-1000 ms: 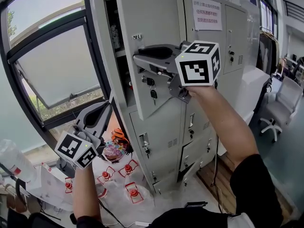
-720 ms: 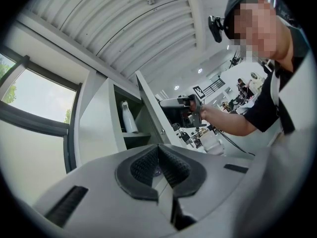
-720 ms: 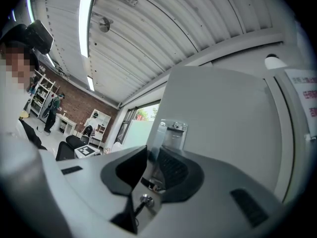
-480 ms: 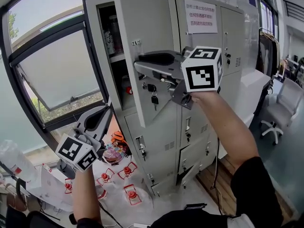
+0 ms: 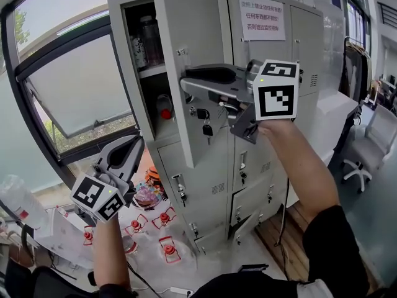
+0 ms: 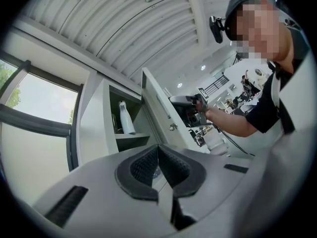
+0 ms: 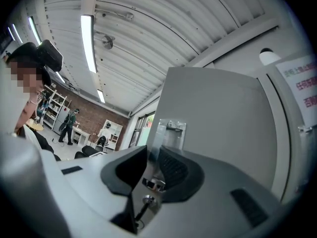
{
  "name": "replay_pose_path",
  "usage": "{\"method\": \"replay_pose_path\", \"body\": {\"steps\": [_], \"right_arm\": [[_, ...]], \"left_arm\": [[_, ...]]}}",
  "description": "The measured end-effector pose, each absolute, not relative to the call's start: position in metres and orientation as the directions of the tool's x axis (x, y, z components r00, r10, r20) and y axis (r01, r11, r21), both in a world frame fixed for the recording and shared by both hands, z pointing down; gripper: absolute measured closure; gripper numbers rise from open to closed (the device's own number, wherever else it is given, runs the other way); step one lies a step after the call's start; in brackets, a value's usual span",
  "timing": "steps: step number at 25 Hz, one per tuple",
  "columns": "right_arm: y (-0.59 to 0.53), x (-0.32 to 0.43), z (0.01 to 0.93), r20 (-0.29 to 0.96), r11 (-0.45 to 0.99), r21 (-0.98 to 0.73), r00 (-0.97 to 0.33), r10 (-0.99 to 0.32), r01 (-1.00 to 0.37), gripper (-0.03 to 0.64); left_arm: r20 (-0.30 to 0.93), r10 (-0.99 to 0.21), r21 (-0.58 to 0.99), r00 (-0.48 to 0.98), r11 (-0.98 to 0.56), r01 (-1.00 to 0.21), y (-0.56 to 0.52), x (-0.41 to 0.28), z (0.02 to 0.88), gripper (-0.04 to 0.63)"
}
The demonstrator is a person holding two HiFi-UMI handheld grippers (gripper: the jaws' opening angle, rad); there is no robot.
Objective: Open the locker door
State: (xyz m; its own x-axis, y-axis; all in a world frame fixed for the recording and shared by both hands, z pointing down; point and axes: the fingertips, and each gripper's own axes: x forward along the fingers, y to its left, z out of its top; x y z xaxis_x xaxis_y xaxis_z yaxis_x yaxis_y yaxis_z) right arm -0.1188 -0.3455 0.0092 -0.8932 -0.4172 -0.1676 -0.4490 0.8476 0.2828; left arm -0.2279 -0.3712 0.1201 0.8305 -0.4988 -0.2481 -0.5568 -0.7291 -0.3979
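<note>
The locker door at the top left corner of the locker bank stands well open, its free edge turned toward the room. The right hand-held gripper pinches that edge just above the lock, where keys dangle. A bottle stands on the shelf inside. The left hand-held gripper hangs low beside the window, jaws pressed together on nothing.
</note>
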Motion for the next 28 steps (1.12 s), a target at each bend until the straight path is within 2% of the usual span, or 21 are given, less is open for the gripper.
{"method": "replay_pose_path", "body": {"steps": [28], "right_arm": [[-0.309, -0.053, 0.011, -0.164, 0.936, 0.238, -0.961, -0.224, -0.259, 0.535]], "left_arm": [[-0.205, -0.583, -0.392, 0.786, -0.687, -0.611, -0.320, -0.159, 0.137, 0.580]]}}
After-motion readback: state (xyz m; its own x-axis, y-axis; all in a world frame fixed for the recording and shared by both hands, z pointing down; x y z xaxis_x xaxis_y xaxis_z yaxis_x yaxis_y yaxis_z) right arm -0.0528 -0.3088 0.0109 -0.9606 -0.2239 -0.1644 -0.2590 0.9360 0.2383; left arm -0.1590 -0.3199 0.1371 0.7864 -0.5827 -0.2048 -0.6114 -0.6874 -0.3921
